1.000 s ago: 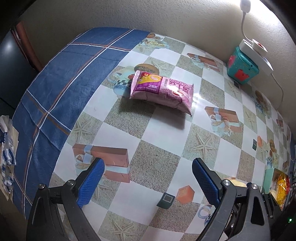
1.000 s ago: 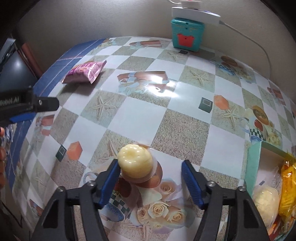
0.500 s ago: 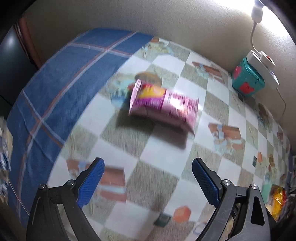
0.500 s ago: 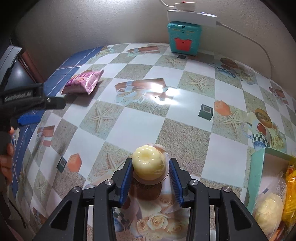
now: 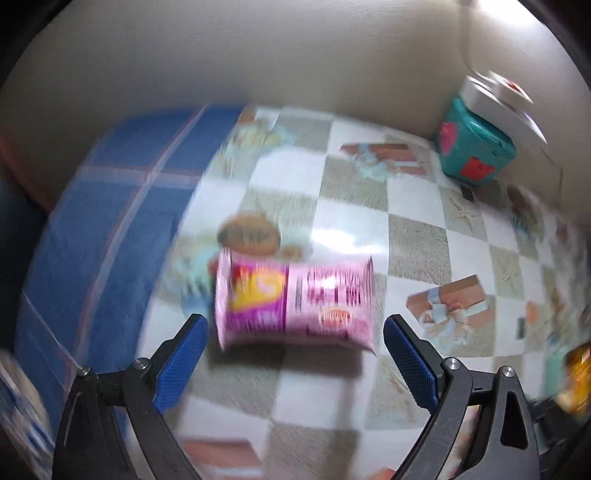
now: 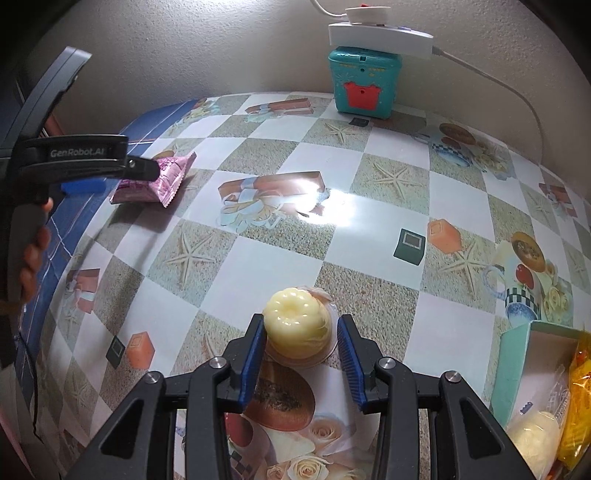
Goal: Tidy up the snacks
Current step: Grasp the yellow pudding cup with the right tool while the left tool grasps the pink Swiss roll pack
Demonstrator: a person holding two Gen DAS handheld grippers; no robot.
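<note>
My right gripper is pinching the pale yellow jelly cup; its jaws have just been closing, and both blue pads now press on the cup's sides; the cup stands dome-up on the checkered tablecloth, over a printed pastry picture near the table's front edge.

To the right of it, at the frame's lower right corner, I see a light green box with its top open; inside lie another pale jelly cup and a yellow-orange packet, touching each other.

My left gripper is spread wide with nothing between the pads; the pink snack bag lies flat on the cloth just beyond the fingertips, roughly centred on the gap, its length running across from one pad toward the other; that view is smeared by motion blur, so I cannot read the print on the bag.

From the right wrist camera I see the same bag at the far left of the table, beside the blue plaid strip of the cloth, with the left gripper's black body partly in front of it and the person's fingers wrapped round the handle.

At the back, against the wall, a teal toy box stands upright; a white power strip rests on top of it, its cable trailing off to the right.
</note>
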